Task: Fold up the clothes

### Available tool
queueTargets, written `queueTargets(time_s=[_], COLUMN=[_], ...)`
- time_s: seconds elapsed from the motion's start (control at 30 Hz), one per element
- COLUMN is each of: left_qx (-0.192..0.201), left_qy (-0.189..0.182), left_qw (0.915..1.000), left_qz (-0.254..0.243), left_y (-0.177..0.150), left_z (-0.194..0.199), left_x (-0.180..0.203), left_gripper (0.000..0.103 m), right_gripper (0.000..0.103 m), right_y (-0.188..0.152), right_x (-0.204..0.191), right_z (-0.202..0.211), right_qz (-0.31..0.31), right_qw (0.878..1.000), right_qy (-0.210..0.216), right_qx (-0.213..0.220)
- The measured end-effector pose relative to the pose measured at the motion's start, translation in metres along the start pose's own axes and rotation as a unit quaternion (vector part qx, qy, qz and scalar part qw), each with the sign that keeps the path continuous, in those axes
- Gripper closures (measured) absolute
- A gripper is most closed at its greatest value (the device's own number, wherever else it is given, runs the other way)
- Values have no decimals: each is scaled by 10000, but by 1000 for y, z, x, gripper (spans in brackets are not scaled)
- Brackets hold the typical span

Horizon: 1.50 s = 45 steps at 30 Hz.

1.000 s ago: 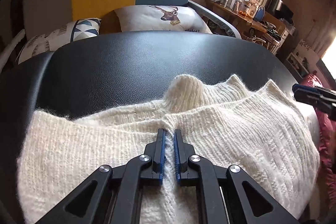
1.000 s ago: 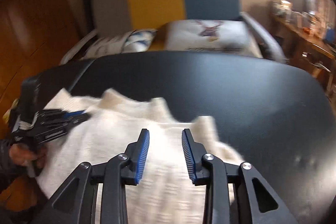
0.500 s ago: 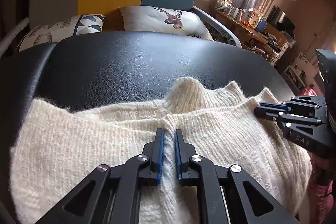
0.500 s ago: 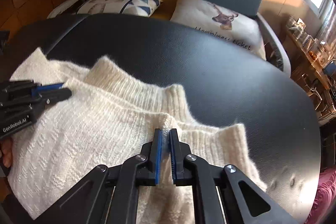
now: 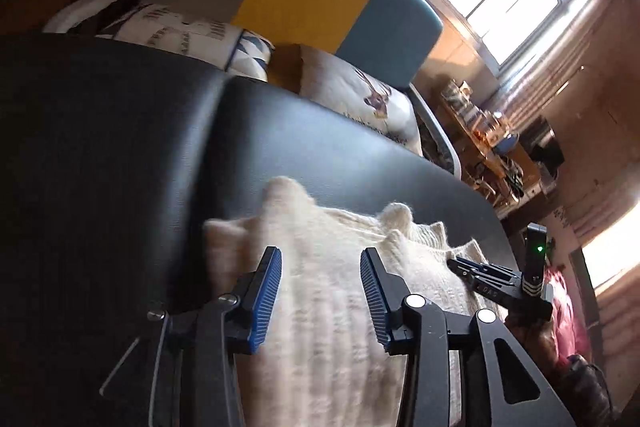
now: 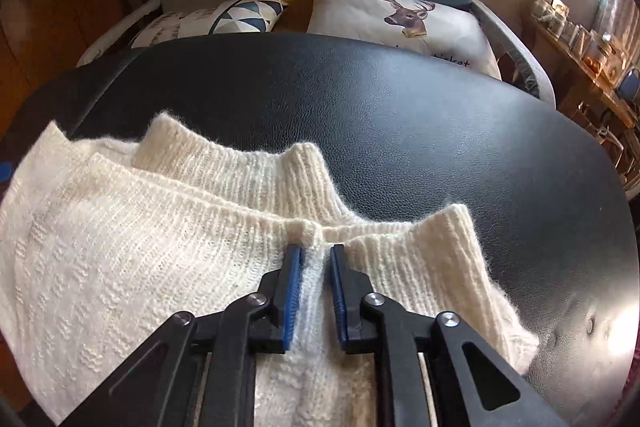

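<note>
Cream knit sweater (image 6: 120, 247) lies on the black leather table (image 6: 400, 131). The right gripper (image 6: 314, 259) pinches a ridge of its folded upper edge between nearly closed fingers. The left gripper (image 5: 320, 263) hovers over the sweater's left part with fingers spread wide, holding nothing.

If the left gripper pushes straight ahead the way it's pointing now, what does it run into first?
Most likely the cream sweater: the open left gripper has its knit between and just ahead of the fingers. Beyond that lies the black table. Depth is hard to judge here.
</note>
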<state>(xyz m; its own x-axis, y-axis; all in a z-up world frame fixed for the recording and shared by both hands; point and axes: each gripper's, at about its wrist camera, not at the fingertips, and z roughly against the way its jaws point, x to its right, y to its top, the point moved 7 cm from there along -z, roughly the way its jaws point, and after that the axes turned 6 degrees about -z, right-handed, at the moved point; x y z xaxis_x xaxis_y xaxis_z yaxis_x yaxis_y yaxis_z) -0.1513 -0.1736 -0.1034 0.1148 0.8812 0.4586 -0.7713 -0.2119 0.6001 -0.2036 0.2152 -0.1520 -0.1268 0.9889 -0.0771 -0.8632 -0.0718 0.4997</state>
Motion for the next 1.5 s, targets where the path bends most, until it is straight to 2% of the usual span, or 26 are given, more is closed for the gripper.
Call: queueTargets(time_s=[0.07,0.13,0.2,0.37,0.47,0.53,0.57,0.6,0.63,0.67,0.8,0.83,0.93,0.97,1.0,1.1,1.2,1.27,1.33,1.4,1.5], left_qx=[-50,-160,-301,-499,-717,-826,-819,-761,-725,-706,-712,-702,-739,-751,-703,-319,-111,-174,-367,-612,-959], left_qy=[-38,-164,-293,-832,-853,-695,-604,-504,-488,-542,-568,-568,-509,-419,-280,0,-142,-320,-480,-694,-1008], left_qw=[9999,9997,9991,9952,9935,9939,9945,9955,9960,9960,9951,9950,9943,9942,9948,9984,9998,9985,9943,9873,9714], left_qz=[79,119,69,-142,-251,-232,-230,-240,-162,-8,397,415,570,645,686,462,40,-397,-875,-1293,-1926], left_y=[-16,-37,-61,-108,-128,-136,-137,-137,-137,-138,-149,-151,-148,-145,-140,-124,-112,-110,-113,-118,-123], left_z=[24,40,48,53,41,33,32,33,34,37,41,42,44,46,50,70,77,69,52,30,-3], left_x=[-23,-37,-39,-14,-3,-2,-4,-5,-8,-13,-26,-25,-23,-24,-26,-15,19,52,88,126,185], left_gripper=[55,53,53,51,51,52,61,88,88,95,96,95,84,73,66,64,53,50,50,50,50], right_gripper=[73,68,64,62,62,62,62,62,62,62,63,63,62,61,61,61,58,53,46,43,43], right_y=[6,6,-10,-64,-88,-93,-93,-94,-93,-92,-94,-93,-93,-93,-93,-95,-98,-107,-119,-135,-157], right_x=[0,-8,-22,-30,-24,-17,-15,-13,-12,-10,-11,-13,-17,-17,-17,-9,10,32,61,89,127], right_z=[26,43,59,65,65,65,65,64,61,59,52,52,52,52,53,64,88,111,130,135,133], right_qz=[-169,-223,-250,-502,-753,-918,-943,-969,-996,-983,-761,-696,-552,-570,-617,-874,-1244,-1389,-1548,-1675,-1935], right_qw=[9989,9970,9946,9927,9901,9875,9869,9864,9859,9860,9901,9914,9937,9933,9923,9855,9708,9620,9541,9493,9380], right_qy=[52,456,845,1040,1139,1234,1259,1288,1311,1319,1138,1068,903,920,973,1388,2002,2285,2505,2637,2874], right_qx=[431,581,542,359,313,351,355,333,303,291,303,313,359,399,446,427,438,556,553,360,80])
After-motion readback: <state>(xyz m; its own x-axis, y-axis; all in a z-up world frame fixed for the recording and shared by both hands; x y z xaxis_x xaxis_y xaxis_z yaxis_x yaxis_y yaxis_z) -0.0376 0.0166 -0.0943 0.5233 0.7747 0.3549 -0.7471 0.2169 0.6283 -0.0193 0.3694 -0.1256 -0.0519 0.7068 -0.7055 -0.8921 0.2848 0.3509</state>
